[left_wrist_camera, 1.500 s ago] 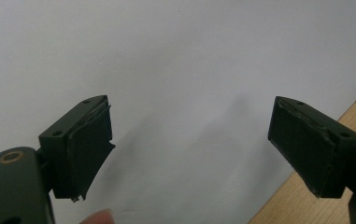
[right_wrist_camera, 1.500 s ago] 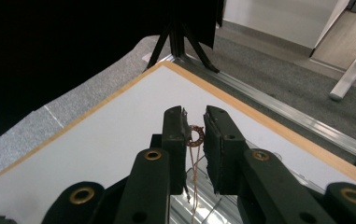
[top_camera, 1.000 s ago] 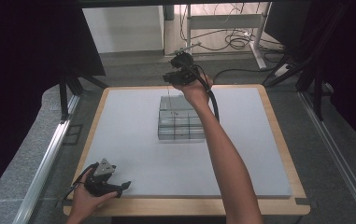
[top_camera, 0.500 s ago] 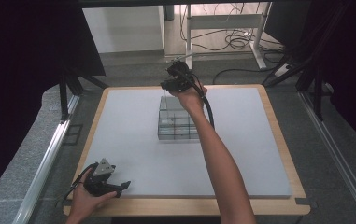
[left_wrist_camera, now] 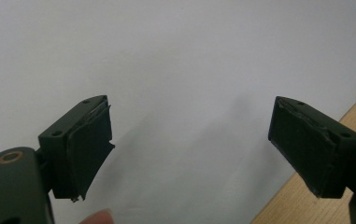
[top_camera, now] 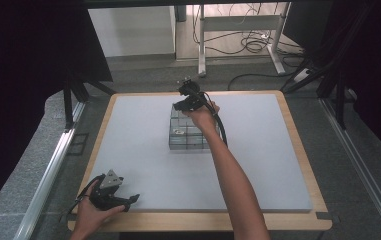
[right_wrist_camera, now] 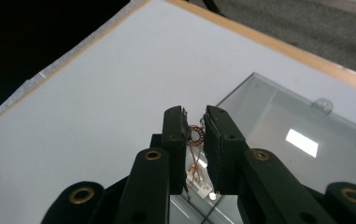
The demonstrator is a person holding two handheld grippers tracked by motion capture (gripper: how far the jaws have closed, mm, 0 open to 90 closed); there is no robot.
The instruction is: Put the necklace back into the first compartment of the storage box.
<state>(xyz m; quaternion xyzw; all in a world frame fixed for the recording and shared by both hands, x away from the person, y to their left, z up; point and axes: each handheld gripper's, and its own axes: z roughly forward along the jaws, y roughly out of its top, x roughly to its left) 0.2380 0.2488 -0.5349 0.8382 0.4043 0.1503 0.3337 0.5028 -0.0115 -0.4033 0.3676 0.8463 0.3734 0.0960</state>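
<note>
While I hold the right gripper point(top_camera: 185, 95) out over the far edge of the clear compartment box point(top_camera: 190, 131), its jaws are pinched nearly together on a small coppery ring point(right_wrist_camera: 196, 134). In the right gripper view I see the ring face-on between the pads, with thin coppery strands hanging straight down from it toward a small pale tag point(right_wrist_camera: 198, 183) below; so the piece's long axis runs vertically, ring uppermost, tag at the bottom. What the strands are, I cannot make out.

The box sits near the middle of the grey mat point(top_camera: 128, 140), slightly toward the far side. Its transparent lid or wall point(right_wrist_camera: 288, 121) lies just right of my jaws in the right gripper view, catching a bright reflection. A small round object point(top_camera: 179, 132) rests in a left-hand compartment; it is too small to identify. My right forearm point(top_camera: 233, 185) crosses the near right corner of the box and hides part of it.

The left gripper point(top_camera: 109, 192) lies at the near left corner of the mat, well apart from the box, with my left hand point(top_camera: 90, 215) around it. Its jaws are spread wide with nothing between them, above bare mat, and the wooden table border point(left_wrist_camera: 316, 205) shows at the lower right of its view.
</note>
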